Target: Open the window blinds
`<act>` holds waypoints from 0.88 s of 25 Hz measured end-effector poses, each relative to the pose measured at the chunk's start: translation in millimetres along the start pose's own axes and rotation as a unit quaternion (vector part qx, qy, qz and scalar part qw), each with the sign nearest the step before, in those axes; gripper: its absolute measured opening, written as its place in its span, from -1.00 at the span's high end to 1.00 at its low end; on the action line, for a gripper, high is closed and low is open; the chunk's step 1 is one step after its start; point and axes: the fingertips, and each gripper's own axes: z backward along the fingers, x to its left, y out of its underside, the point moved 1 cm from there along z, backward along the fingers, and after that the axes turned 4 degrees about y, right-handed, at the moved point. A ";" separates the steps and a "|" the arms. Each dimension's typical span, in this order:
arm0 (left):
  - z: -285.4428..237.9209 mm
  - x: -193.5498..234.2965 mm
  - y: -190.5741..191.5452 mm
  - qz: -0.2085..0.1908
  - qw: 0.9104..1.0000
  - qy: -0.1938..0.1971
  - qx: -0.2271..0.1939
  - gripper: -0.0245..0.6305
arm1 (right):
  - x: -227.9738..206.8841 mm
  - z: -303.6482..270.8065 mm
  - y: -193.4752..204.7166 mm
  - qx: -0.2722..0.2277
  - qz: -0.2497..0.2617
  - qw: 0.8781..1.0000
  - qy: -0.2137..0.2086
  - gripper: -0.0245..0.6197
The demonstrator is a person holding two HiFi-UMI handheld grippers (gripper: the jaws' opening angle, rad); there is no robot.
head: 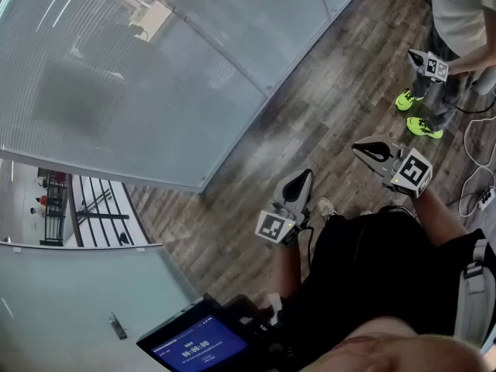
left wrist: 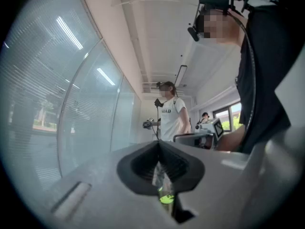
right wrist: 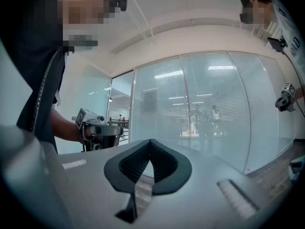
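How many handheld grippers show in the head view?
3: left gripper centre, right gripper to its right, another person's gripper top right; more may be hidden.

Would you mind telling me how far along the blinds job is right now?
Done: nothing yet; the blinds behind the glass are closed. In hand: nothing; the left gripper and right gripper have jaws together, empty, held above the floor, apart from the glass. Left: reaching the blinds' control, which I cannot make out, and opening them.
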 end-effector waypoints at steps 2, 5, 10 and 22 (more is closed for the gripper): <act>-3.1 0.0 4.5 0.012 1.000 -0.001 0.005 0.92 | 0.2 2.5 2.2 0.002 0.002 1.000 -0.002 0.91; -7.7 -4.6 10.8 0.019 1.000 0.002 0.011 0.92 | -1.5 7.6 6.3 0.005 -0.001 1.000 -0.003 0.91; -10.4 -13.1 9.6 0.010 1.000 0.020 0.020 0.92 | -2.2 6.3 3.6 0.005 -0.006 1.000 -0.011 0.91; -8.4 -9.0 12.2 0.017 1.000 -0.002 0.024 0.92 | -4.6 5.7 4.0 -0.008 -0.009 0.999 -0.032 0.90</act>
